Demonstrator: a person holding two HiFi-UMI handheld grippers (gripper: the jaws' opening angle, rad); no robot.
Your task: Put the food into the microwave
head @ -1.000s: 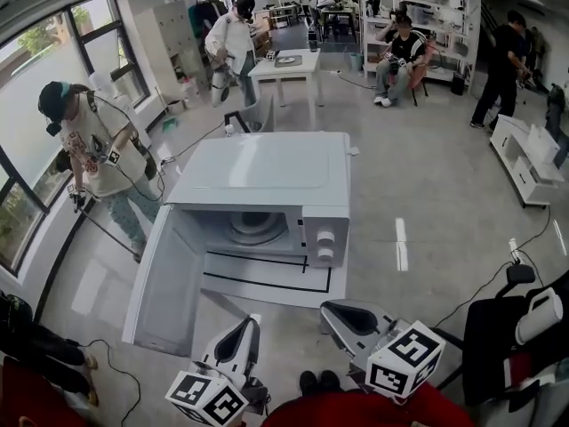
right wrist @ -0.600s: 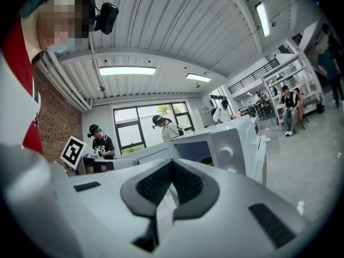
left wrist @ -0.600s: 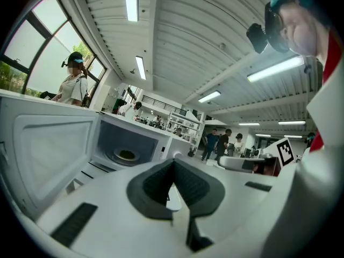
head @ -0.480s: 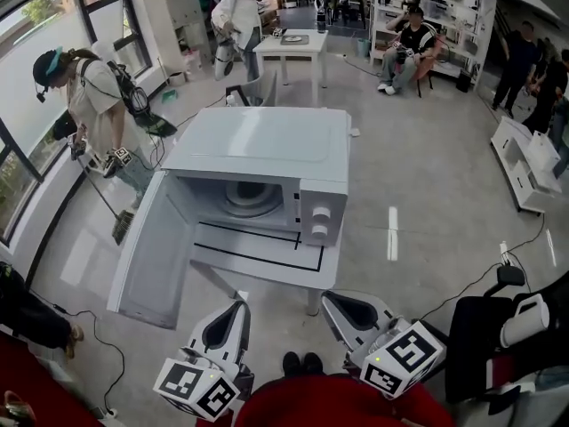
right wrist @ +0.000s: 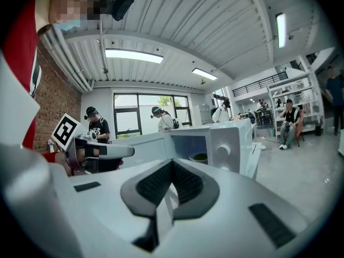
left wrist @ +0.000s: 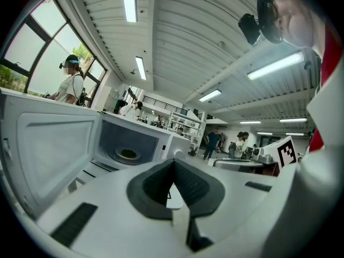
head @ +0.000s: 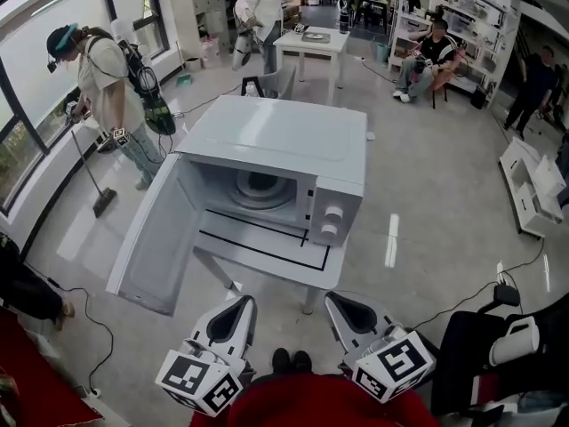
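Sweeper (head: 107,78) moved; two grippers (head: 246,299) (head: 329,296) (both shut).

- The microwave (head: 276,136) stands on a table (head: 267,258) at mid-scene, its door (head: 156,238) swung out to the left.
- A dish (head: 258,185) lies inside its cavity; the knobs (head: 331,222) sit right of it.
- The left gripper (head: 238,302) and right gripper (head: 333,301) are near, side by side, just before the table's near edge.

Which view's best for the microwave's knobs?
Head view: both knobs sit clear on the front panel of the open microwave, seen from above. Right gripper view shows the upper knob bigger, but the lower is partly hidden. Left gripper view catches just one, small, at the panel's edge.
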